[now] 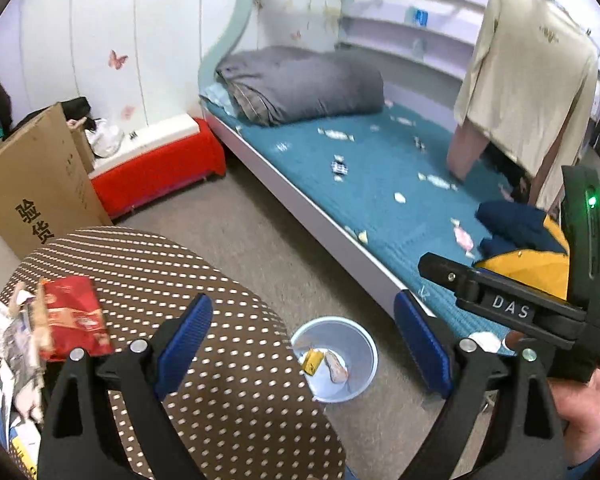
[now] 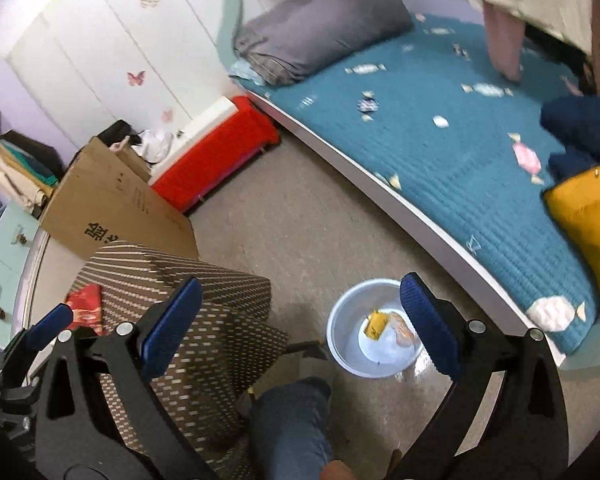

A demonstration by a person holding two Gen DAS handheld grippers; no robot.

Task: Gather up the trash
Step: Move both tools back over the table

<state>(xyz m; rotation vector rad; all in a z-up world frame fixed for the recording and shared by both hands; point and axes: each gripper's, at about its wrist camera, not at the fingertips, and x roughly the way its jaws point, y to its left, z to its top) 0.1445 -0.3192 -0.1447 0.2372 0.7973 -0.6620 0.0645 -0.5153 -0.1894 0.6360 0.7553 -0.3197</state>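
A pale blue bin (image 1: 360, 344) (image 2: 344, 312) stands on the floor beside the bed. In it lie a yellow wrapper (image 1: 312, 362) (image 2: 374, 326) and a pink wrapper (image 1: 337, 367) (image 2: 405, 333). My left gripper (image 1: 304, 344) is open and empty above the bin's left side. My right gripper (image 2: 300, 324) is also open wide, with nothing between its pads. Several candy wrappers (image 1: 336, 134) (image 2: 526, 158) are scattered over the teal bedspread (image 1: 380, 200) (image 2: 440, 168). A red packet (image 1: 74, 320) (image 2: 86, 308) lies on the dotted brown seat (image 1: 188, 272) (image 2: 204, 288).
A cardboard box (image 1: 40, 184) (image 2: 112, 208) and a red-covered bench (image 1: 160, 168) (image 2: 216, 148) stand by the wall. On the bed are a grey duvet (image 1: 300, 84), navy and yellow cloth (image 1: 528, 240) and hanging clothes (image 1: 528, 80). A person's knee (image 2: 292, 420) is below the bin.
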